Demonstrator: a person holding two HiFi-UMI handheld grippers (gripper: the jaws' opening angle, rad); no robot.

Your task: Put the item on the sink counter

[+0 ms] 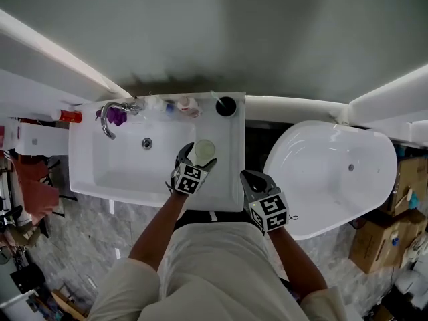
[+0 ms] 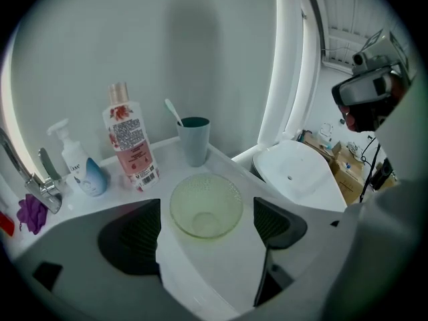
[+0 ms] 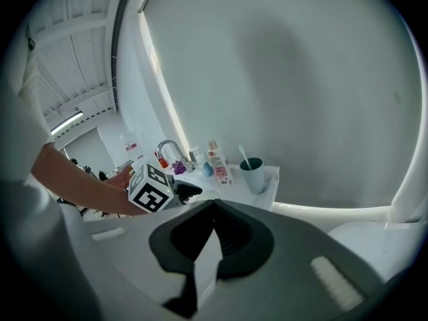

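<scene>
Straddling the pale green dimpled glass bowl on the white sink counter with left gripper fingers wide apart and untouching, right gripper pinched together empty; possibly risking clipping the rim and sliding it off the edge.

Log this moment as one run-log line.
item: green glass bowl resting on sink counter | left hand-held gripper: open, jaws either side of it, no contact | right hand-held gripper: shut, empty

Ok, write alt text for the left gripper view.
The left hand-held gripper is open, a pale green glass bowl sitting untouched on the white sink counter between its jaws. Behind stand a teal cup with a toothbrush, a pink-labelled bottle and a pump bottle; a bathtub shows at right.
</scene>
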